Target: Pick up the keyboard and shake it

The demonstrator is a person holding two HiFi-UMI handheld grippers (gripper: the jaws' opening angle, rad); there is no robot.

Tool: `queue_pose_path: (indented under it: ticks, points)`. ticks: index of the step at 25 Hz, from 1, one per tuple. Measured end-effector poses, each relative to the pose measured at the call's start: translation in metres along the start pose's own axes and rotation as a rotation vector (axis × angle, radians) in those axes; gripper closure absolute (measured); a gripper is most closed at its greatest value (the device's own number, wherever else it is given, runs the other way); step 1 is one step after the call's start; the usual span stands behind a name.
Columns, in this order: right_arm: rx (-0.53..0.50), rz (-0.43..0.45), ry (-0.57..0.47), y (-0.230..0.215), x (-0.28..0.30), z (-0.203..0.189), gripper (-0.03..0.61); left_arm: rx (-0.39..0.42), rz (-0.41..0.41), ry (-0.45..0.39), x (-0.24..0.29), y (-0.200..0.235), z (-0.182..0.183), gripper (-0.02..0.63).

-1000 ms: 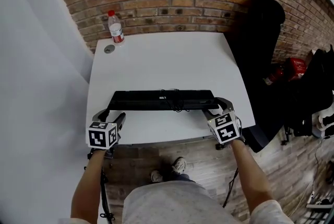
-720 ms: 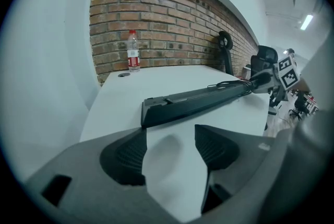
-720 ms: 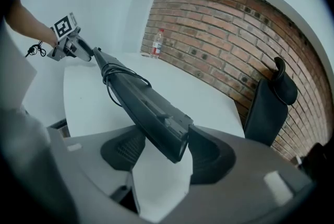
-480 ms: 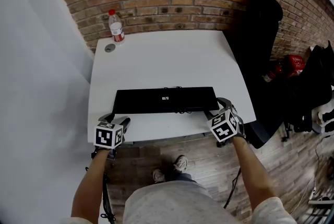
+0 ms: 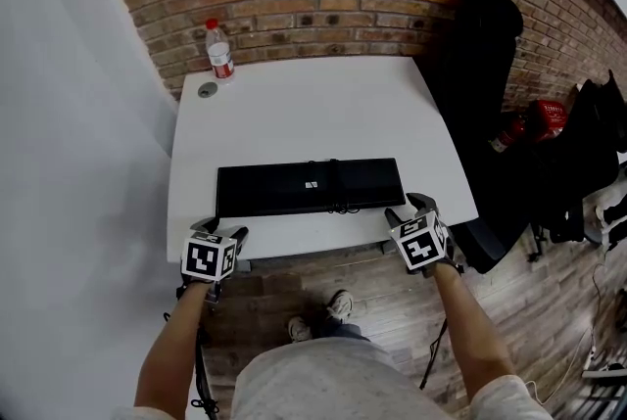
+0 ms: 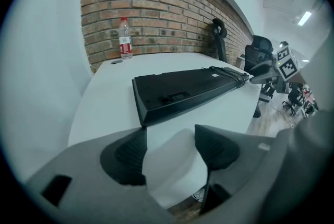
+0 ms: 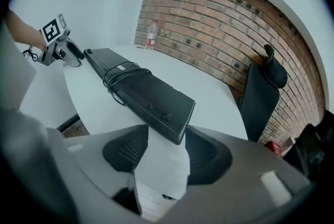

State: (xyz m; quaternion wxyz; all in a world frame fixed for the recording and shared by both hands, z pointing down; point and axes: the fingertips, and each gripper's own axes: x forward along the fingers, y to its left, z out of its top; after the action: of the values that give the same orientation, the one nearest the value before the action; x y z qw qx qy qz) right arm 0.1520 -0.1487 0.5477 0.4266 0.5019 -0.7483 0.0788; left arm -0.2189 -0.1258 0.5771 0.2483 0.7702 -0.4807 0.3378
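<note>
Flanking the near table edge, the left gripper (image 5: 220, 228) stands with its jaws well apart and only bare tabletop between them, while the right gripper (image 5: 409, 209) has its jaws closing, pads not yet pressing on anything. The keyboard (image 5: 309, 186) lies flat on the table (image 5: 304, 105) just beyond both, its long axis running left to right across the person. Its right near corner sits at the mouth of the right jaws, so that gripper is the nearer; the left near corner lies a little ahead of the left jaws. The keyboard is black and slim, shows no keys on its upward face, bears a small pale label mid-length, and has a cable (image 7: 122, 75) looped round it. A bottle (image 5: 218, 51) stands at the far left corner.
</note>
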Motion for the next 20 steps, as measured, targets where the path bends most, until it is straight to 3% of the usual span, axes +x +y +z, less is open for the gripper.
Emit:
queue_pose_path:
  ticks: [11,20]
  points:
    - [0.094,0.024,-0.104,0.045,-0.033,0.03,0.387,0.03,-0.014,-0.056,-0.026,-0.015,-0.008,0.348]
    - [0.192,0.026,-0.203,0.078,-0.075,0.064,0.438,0.019,-0.073,-0.231,-0.062,-0.051,0.035,0.405]
